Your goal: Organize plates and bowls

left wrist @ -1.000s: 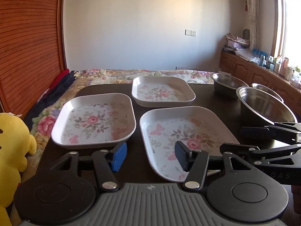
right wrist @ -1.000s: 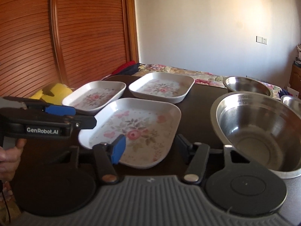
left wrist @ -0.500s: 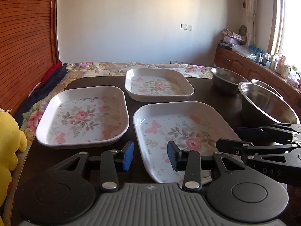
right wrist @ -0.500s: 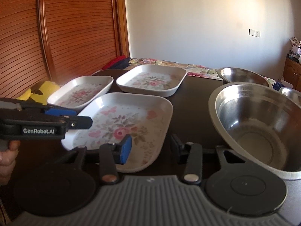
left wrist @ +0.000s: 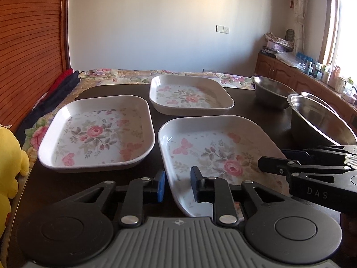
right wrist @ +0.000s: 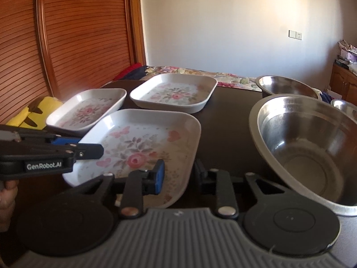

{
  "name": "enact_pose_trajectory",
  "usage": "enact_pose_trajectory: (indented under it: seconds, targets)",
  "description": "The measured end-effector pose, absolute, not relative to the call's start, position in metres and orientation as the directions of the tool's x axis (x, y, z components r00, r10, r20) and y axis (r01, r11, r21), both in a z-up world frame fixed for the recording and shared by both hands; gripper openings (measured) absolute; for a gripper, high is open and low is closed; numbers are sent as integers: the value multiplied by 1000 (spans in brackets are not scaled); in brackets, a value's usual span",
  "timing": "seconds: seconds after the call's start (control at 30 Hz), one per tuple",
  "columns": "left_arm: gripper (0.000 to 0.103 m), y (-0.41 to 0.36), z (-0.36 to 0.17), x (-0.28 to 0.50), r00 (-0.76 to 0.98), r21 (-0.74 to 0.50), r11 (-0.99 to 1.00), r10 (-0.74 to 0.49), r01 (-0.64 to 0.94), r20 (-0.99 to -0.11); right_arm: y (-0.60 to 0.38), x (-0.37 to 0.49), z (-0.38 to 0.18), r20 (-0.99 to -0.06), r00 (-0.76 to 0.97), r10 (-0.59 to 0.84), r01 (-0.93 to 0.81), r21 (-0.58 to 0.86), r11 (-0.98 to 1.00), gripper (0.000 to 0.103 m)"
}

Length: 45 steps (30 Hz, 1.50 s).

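**Item: nearest floral plate** (left wrist: 214,154). Rectangular, white, rose and butterfly print. Lies at the near edge of the dark surface (left wrist: 250,109), flat as far as can be told.

**Left claw** (left wrist: 177,186). Jaws closing about the plate's near-left rim; the rim stands between the pads, and whether they press on it yet cannot be told.

**Right claw** (right wrist: 178,176). Jaws closing about the same plate's near-right rim; rim between them, contact likewise not certain.

**Step in hand (judged):** a two-claw grasp of the nearest plate, likely to stack it with its fellows. The next move calls for both grips to seat firmly, then an even lift so the shallow plate stays level.

**Other plates:** one to the left (left wrist: 96,134), just beside the first; one farther back (left wrist: 189,95). Both are candidate stacking spots.

**Bowls:** large steel bowl (right wrist: 308,145) near the right claw; a second steel bowl (left wrist: 271,91) behind it; the rim of a third (left wrist: 316,98) at the far right.

**In the way:** the large bowl crowds any swing rightward.

**Surroundings:** yellow plush toy (left wrist: 10,163) off the left edge; floral bedspread (left wrist: 125,73) beyond; wooden slatted door (right wrist: 84,38).
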<state>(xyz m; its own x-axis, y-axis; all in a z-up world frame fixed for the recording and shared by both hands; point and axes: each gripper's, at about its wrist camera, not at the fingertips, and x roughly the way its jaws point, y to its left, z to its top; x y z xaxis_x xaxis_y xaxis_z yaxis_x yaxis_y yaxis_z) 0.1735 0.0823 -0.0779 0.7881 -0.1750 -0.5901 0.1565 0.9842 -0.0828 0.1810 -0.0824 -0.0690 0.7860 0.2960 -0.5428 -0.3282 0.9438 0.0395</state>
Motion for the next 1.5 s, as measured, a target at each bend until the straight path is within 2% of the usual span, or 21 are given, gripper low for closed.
enact_pose_trajectory:
  seconds: [0.13, 0.83, 1.5]
  targets:
    - [22, 86, -77, 171, 785, -96, 983, -181, 154, -592, -84, 180, -69, -542, 788, 291, -320, 42, 946, 20]
    - [22, 73, -60, 104, 808, -98, 979, -202, 178, -553, -103, 126, -57, -485, 815, 317, -329, 64, 942, 20]
    - [22, 73, -78, 66, 803, -80, 983, -181, 165, -567, -97, 82, -72, -509, 799, 321, -329, 78, 941, 20]
